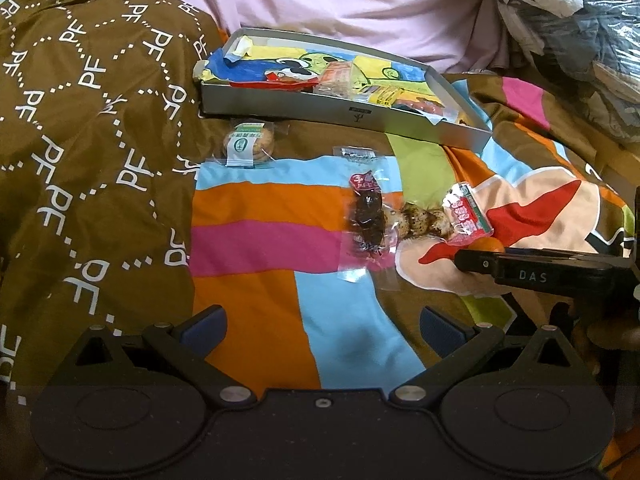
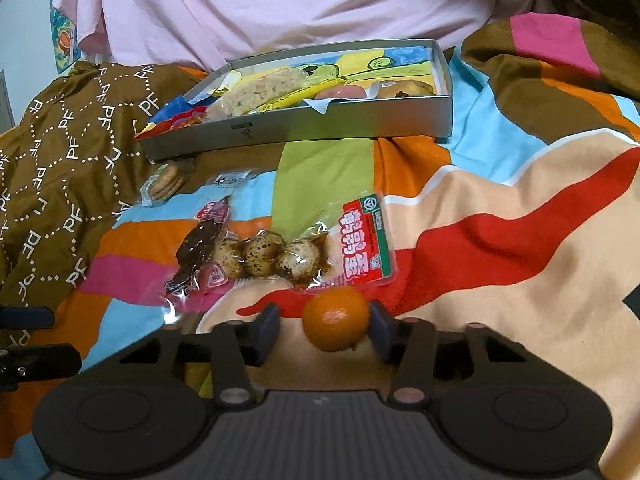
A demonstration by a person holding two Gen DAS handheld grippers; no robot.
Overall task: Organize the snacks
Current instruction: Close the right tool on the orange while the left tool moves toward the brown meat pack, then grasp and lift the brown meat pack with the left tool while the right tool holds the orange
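A small orange (image 2: 335,318) lies on the colourful bedspread between the fingers of my right gripper (image 2: 325,330). The right pad is against it and the left pad stands a little apart, so the gripper is open. Just beyond lie a pack of quail eggs (image 2: 304,256) and a dark meat snack pack (image 2: 200,248). A grey box (image 2: 304,128) holding several snacks sits further back. My left gripper (image 1: 324,328) is open over the bedspread with nothing between its fingers. In the left wrist view the right gripper (image 1: 480,262) reaches in from the right by the orange (image 1: 486,245).
A wrapped cookie (image 1: 248,146) and a small clear packet (image 1: 356,156) lie in front of the box (image 1: 304,110). A brown patterned cloth (image 1: 80,140) covers the left side. A pink sheet (image 2: 280,4) rises behind, with bagged clothes (image 1: 580,40) at the far right.
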